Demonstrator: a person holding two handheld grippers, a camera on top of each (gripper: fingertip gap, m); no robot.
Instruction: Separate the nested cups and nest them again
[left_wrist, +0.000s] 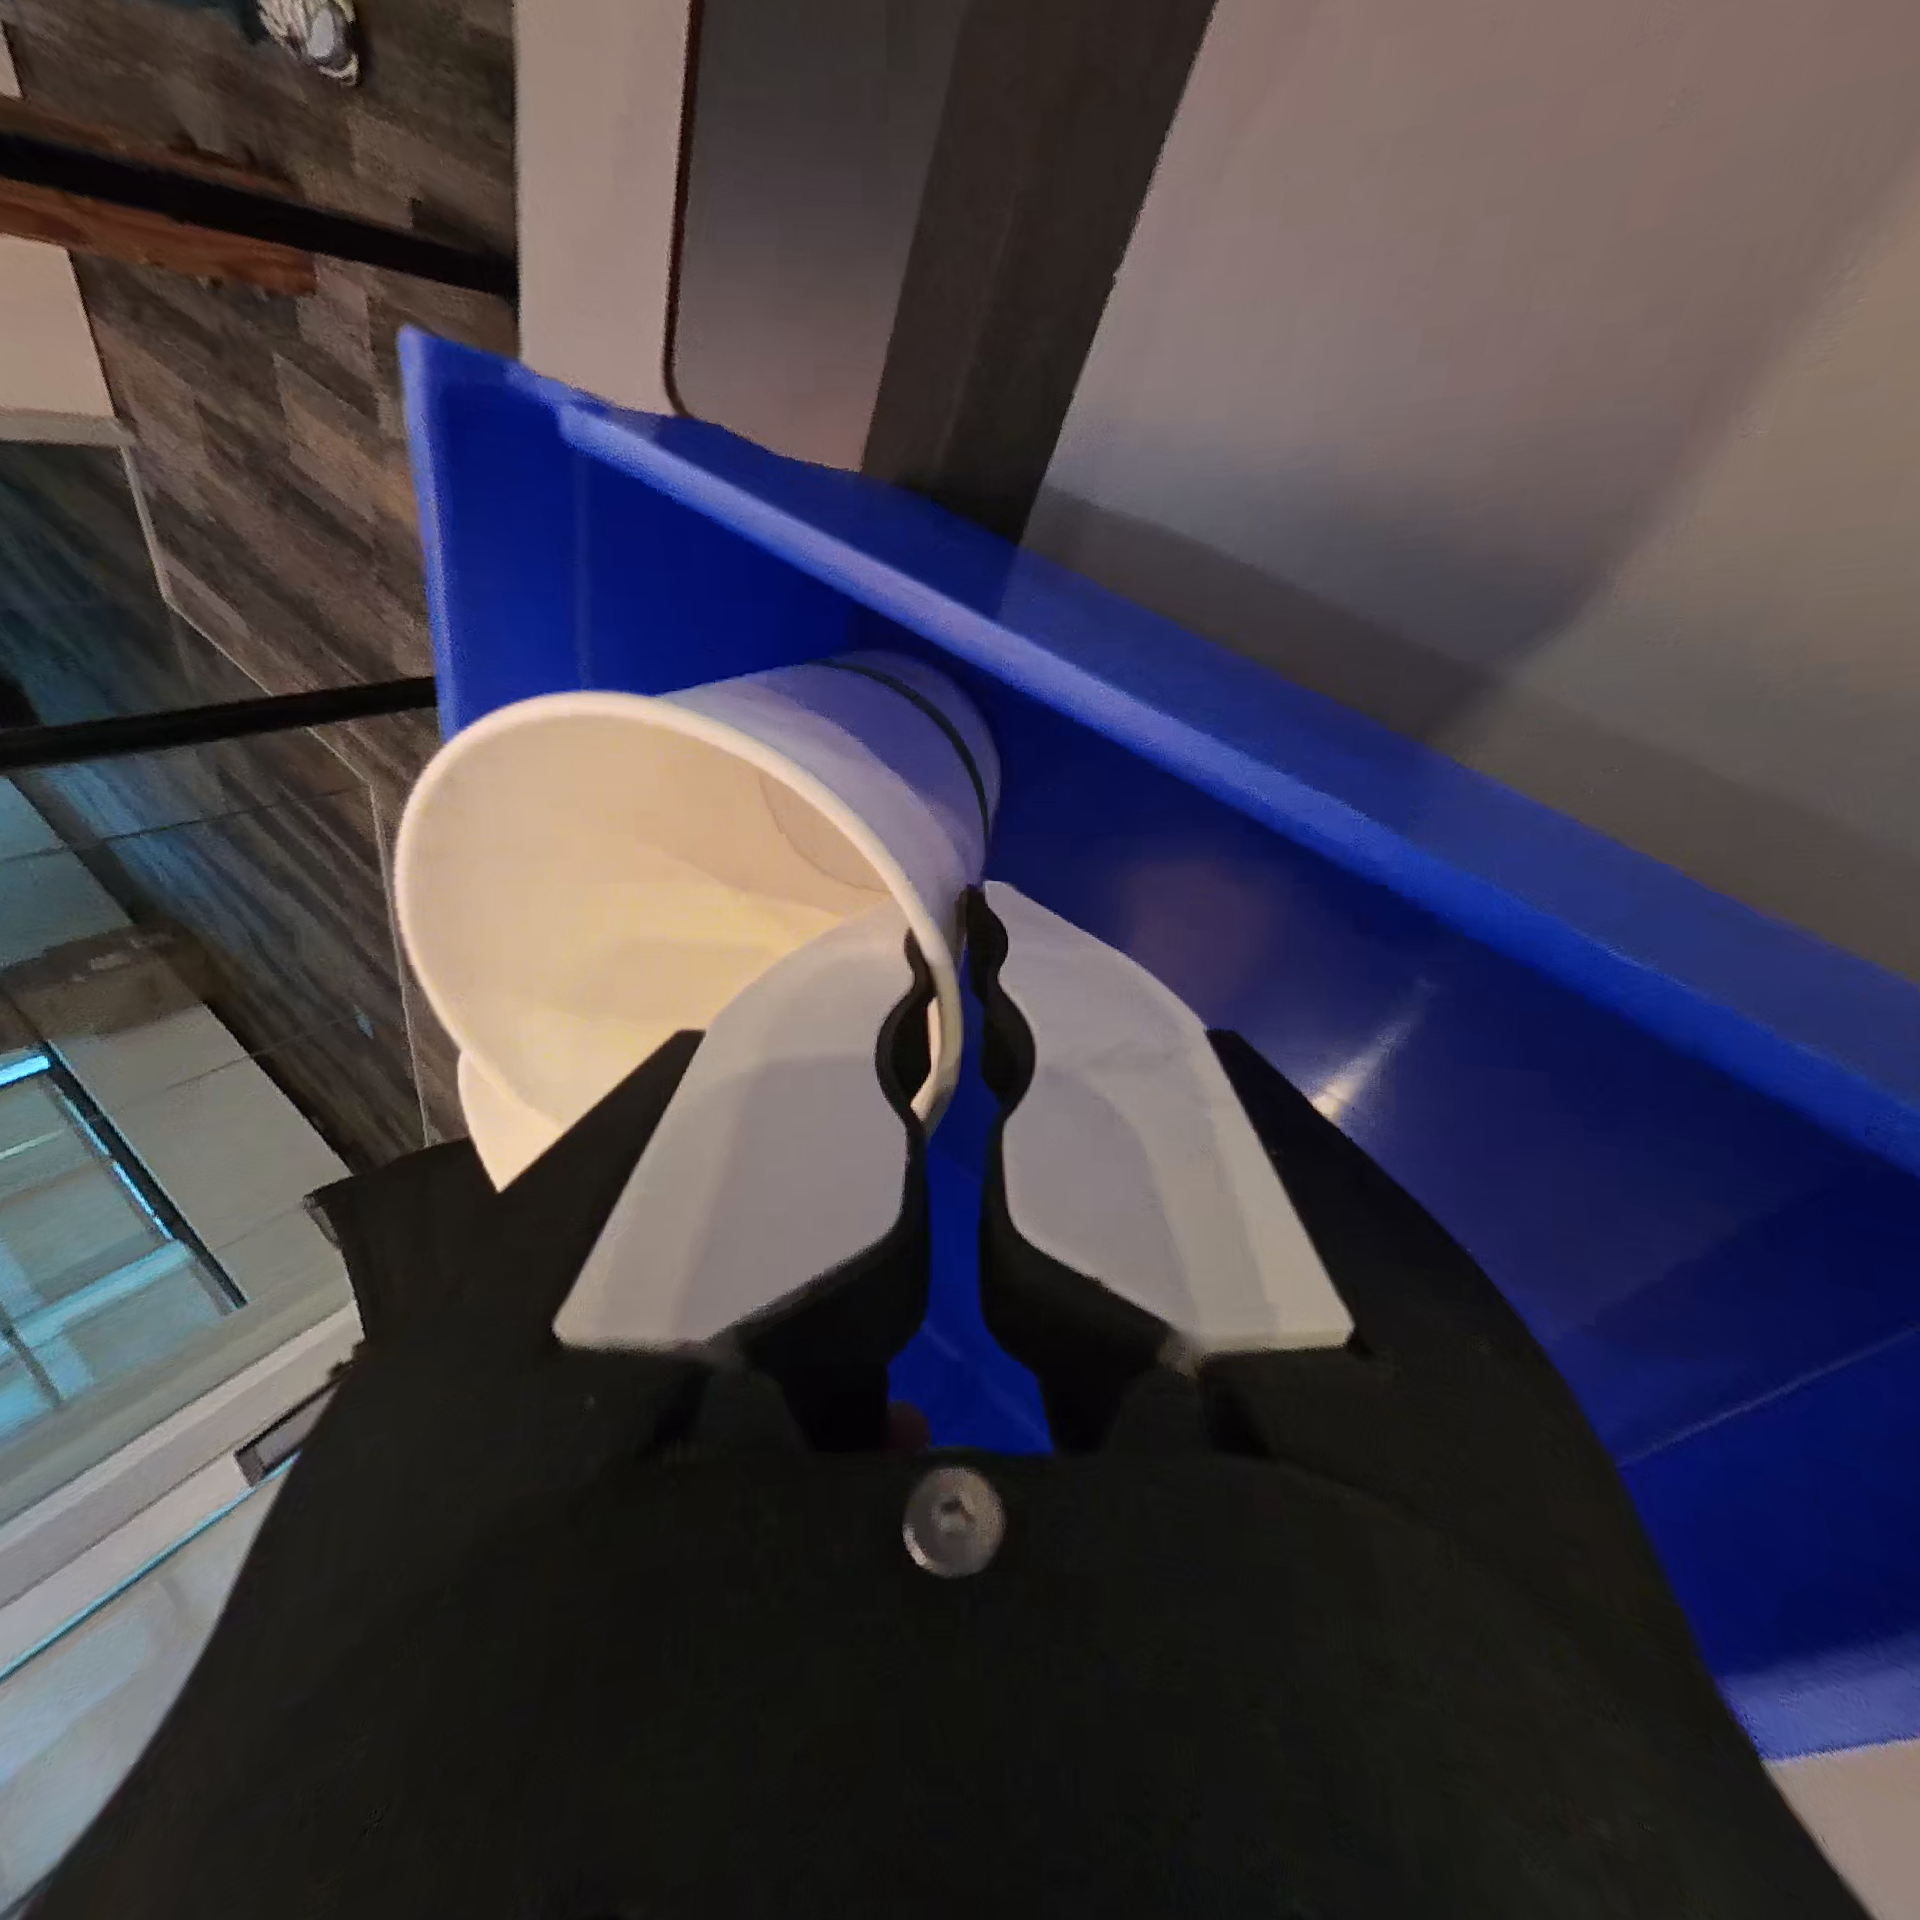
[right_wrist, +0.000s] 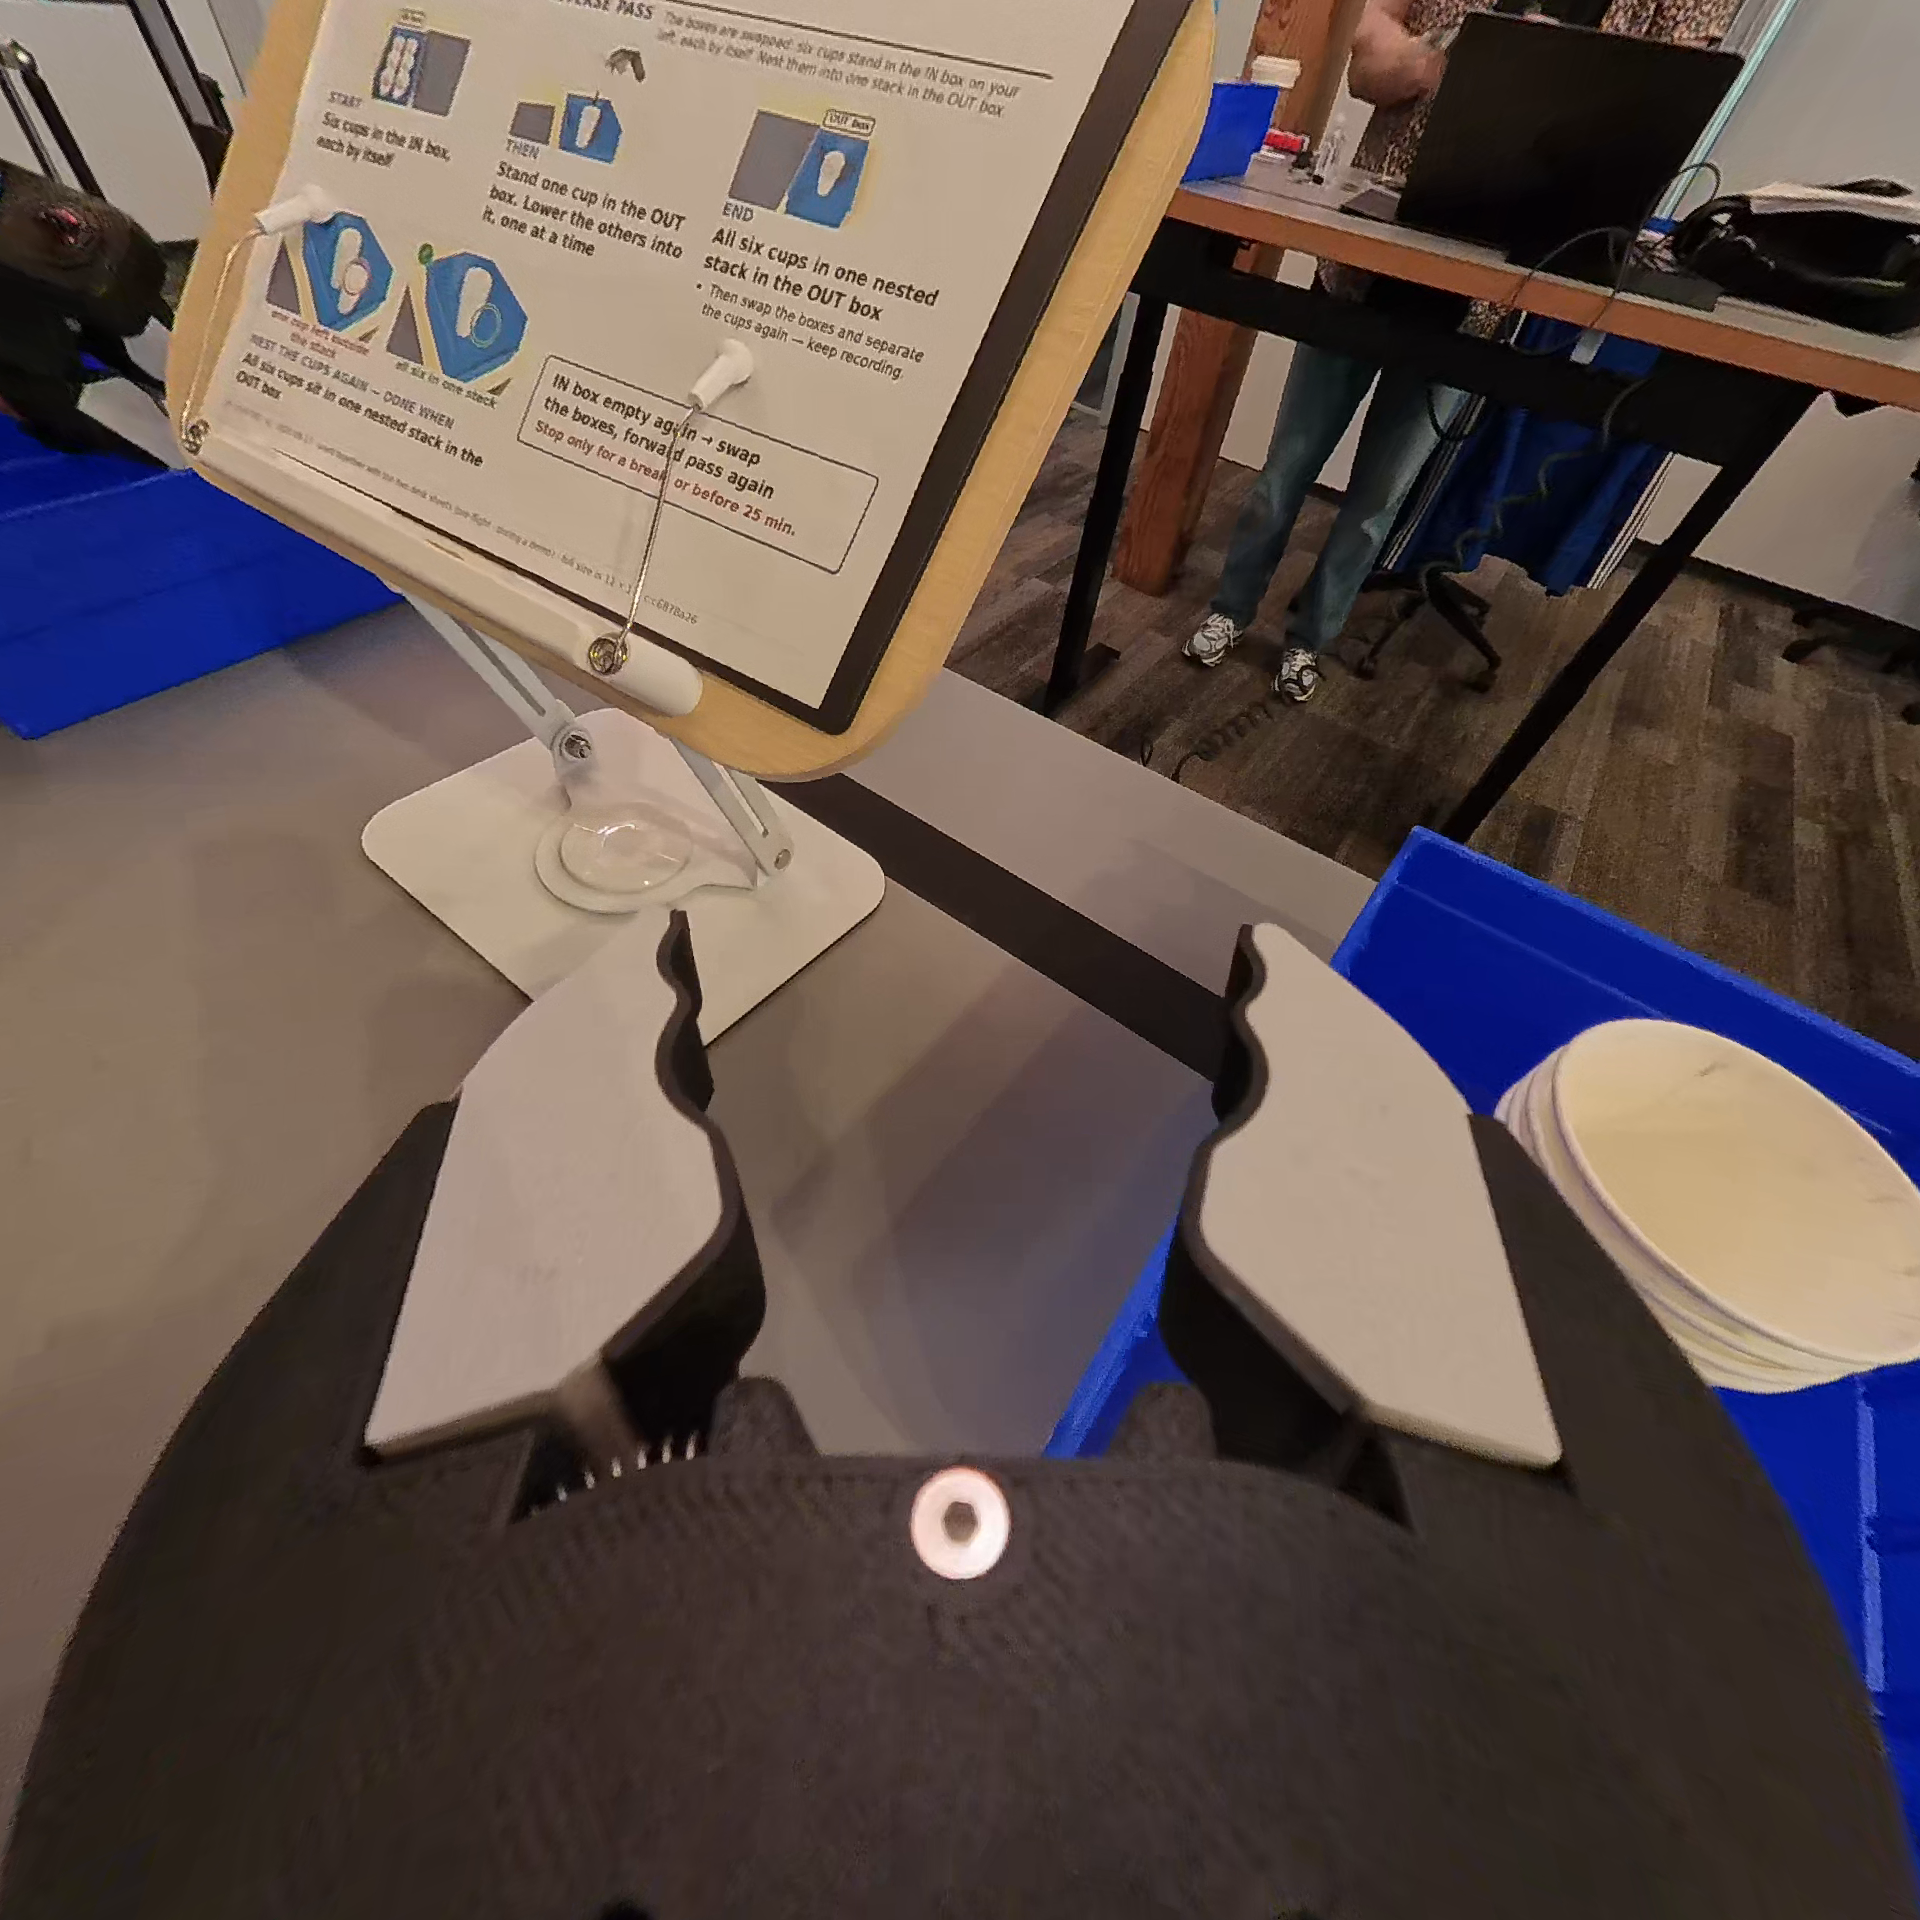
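The left gripper (left_wrist: 951, 935) is closed almost all the way, and the thin wall of a white paper cup (left_wrist: 644, 883) is pinched at its rim between the two fingers, one inside the cup and one outside, with the cup held over a blue box (left_wrist: 1351, 935). The right gripper (right_wrist: 961, 977) is spread wide open with nothing held in it, and only the grey table (right_wrist: 208, 1039) is seen between its fingers. A stack of nested white cups (right_wrist: 1714, 1195) is seen in another blue bin (right_wrist: 1507, 935) just to the right of that gripper, and a sheet on a stand (right_wrist: 623, 312) is placed farther back on the table.
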